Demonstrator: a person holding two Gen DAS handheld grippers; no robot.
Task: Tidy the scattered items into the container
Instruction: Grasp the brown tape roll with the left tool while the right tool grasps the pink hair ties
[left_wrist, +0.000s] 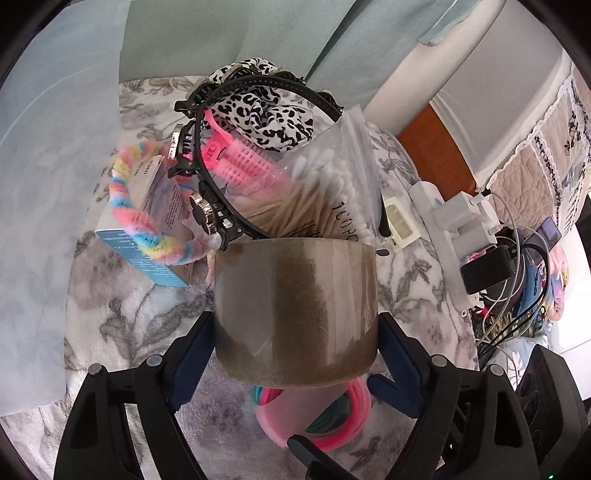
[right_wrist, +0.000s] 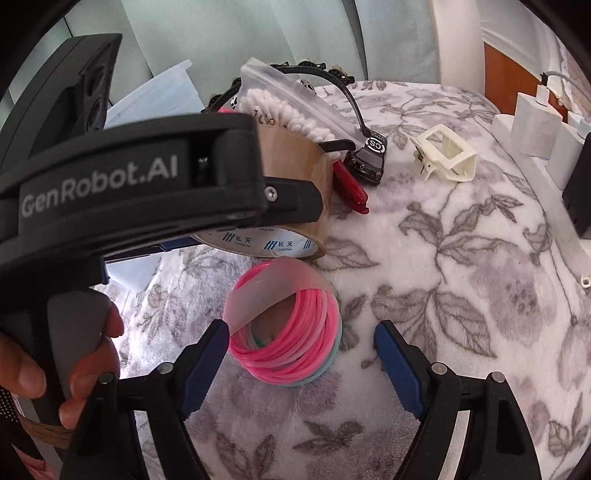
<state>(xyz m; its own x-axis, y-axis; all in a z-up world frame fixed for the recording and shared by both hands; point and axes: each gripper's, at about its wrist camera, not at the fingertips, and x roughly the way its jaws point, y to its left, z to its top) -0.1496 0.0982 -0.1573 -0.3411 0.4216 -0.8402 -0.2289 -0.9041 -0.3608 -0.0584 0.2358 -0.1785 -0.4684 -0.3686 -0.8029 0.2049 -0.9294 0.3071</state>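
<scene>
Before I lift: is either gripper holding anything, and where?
Right gripper holds nothing, open around pink bands. Left gripper straddles tape roll across its outer wall; grip cannot be told.

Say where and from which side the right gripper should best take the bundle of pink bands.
Probably across the outer sides of the bundle of pink bands, coming down from above. It lies on the floral blanket between the right gripper's open fingers, with a translucent strip arching over its top, so squeezing the stacked rings inward looks surer than pinching that thin strip.
</scene>
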